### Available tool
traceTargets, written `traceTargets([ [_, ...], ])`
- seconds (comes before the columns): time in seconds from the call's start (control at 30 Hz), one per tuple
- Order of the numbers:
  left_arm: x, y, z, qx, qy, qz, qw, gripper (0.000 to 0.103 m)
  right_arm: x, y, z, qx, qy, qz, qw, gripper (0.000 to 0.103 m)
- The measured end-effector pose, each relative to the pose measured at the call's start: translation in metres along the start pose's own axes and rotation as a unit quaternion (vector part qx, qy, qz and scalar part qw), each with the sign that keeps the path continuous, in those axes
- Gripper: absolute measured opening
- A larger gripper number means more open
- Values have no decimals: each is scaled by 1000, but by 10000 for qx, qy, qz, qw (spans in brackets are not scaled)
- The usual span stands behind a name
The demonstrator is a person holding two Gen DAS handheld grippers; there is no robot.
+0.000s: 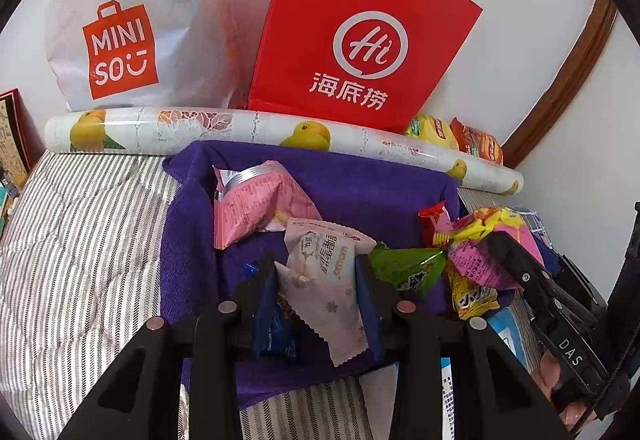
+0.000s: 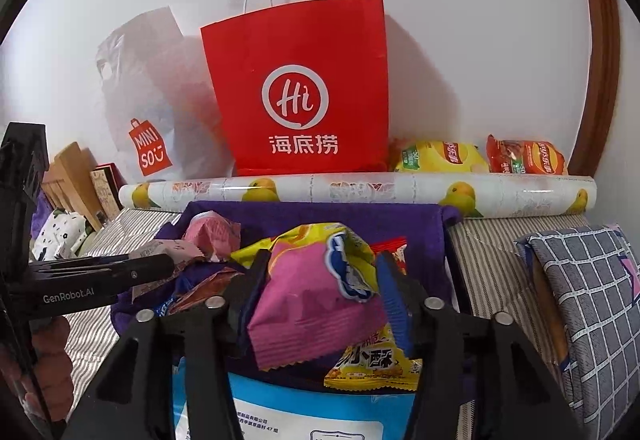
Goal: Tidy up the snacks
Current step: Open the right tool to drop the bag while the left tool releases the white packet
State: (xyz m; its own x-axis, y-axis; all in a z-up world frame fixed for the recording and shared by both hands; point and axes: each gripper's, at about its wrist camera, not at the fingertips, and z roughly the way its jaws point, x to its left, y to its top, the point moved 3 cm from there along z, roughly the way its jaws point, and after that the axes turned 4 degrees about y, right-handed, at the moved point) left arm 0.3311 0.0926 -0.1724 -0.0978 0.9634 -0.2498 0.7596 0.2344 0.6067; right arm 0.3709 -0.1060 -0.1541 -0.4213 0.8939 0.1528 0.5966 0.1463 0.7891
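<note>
Sorting looks barely begun: most snacks still lie heaped on the purple towel (image 1: 360,180) (spread on a striped bed). The left claw (image 1: 316,280) clamps a pale pink packet (image 1: 320,280). The right claw (image 2: 320,280) stands loosely around a magenta packet (image 2: 312,316), not visibly pressing it.

Both grippers are matte black plastic with blue pads inside the fingers and round silver screw heads on the arms. The left gripper (image 1: 316,280), seen at left in the right view, reads "GenRobot.AI" in white; the right gripper (image 2: 320,280), at lower right in the left view, reads "DAS".
</note>
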Motion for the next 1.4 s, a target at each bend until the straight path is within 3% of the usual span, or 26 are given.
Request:
traceTargets([
  [0.3,-3,-3,5,134,-16,61,9999,36,2,-1,2,99,34,-30,9999,66],
  [0.57,-5,-5,11,254,-50,81,9996,36,2,9,-19,-293,122,92,9995,77],
  [0.97,-10,-8,19,380,16,108,9992,36,-13,14,-22,-302,52,430,9986,78],
  [1.2,-6,-6,14,338,-99,-31,9994,43,-15,14,-23,-317,53,462,9984,78],
  [1.4,-6,-3,7,207,-174,-111,9996,56,-12,13,-23,-321,3,382,9988,78],
])
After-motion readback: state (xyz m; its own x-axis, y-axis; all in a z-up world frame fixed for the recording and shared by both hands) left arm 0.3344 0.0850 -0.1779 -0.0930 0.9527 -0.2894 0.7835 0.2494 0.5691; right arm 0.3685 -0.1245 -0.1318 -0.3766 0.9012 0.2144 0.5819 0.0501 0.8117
